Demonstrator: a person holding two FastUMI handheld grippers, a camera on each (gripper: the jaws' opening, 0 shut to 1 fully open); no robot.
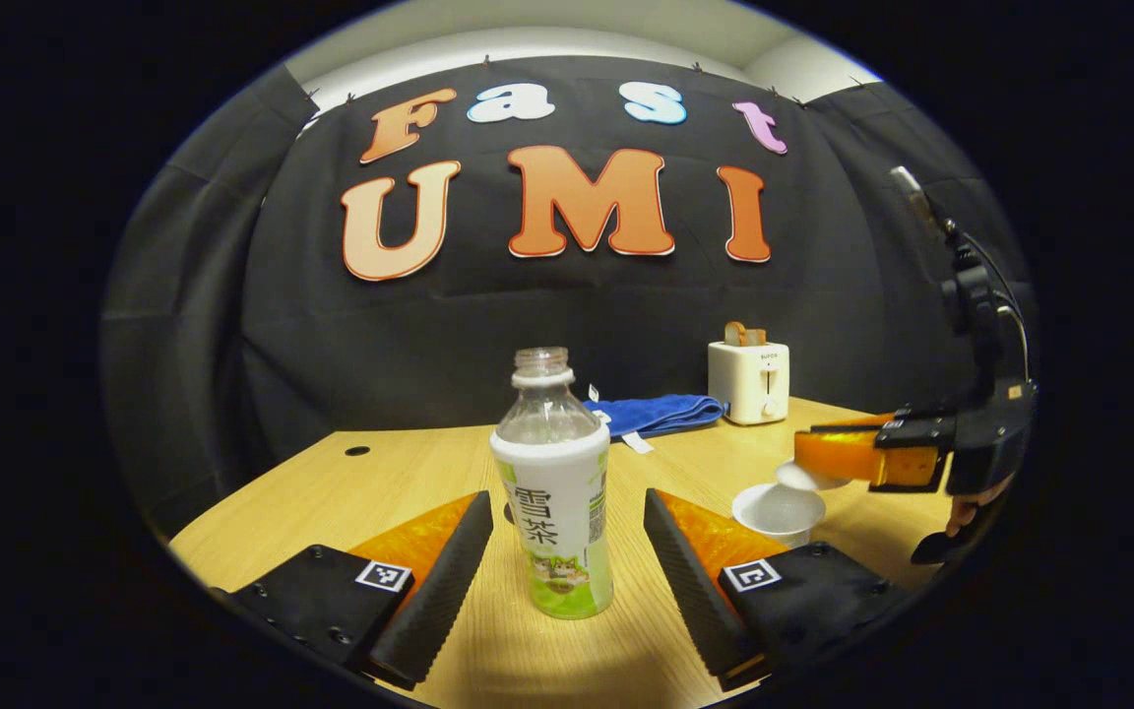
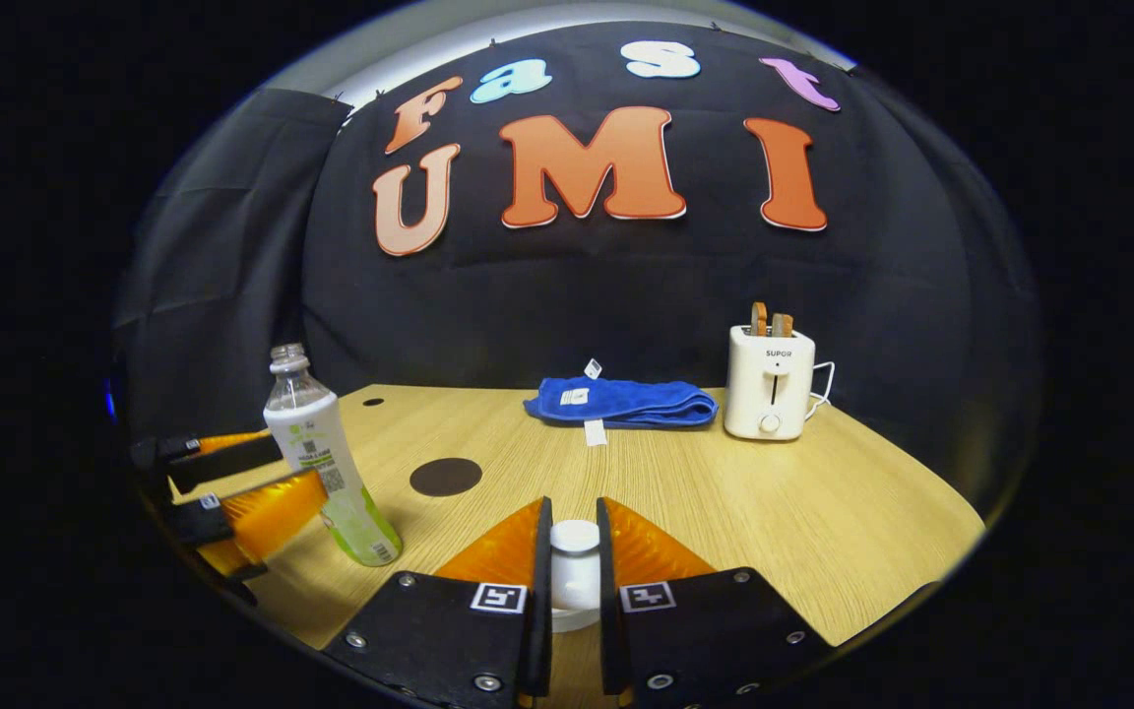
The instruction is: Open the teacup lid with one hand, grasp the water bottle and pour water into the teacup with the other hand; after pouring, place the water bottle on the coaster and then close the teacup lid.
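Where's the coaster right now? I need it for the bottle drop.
In the right gripper view the coaster lies flat on the table, left of centre, just right of the water bottle and in front of the blue towel.

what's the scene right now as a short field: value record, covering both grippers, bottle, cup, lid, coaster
left hand-held gripper: open, fingers either side of the water bottle, not touching
right hand-held gripper: shut on the teacup lid
water bottle: upright on the table, uncapped
teacup: open, on the table
teacup lid: lifted just above the cup
coaster: dark disc, bare, behind the bottle
table: wooden
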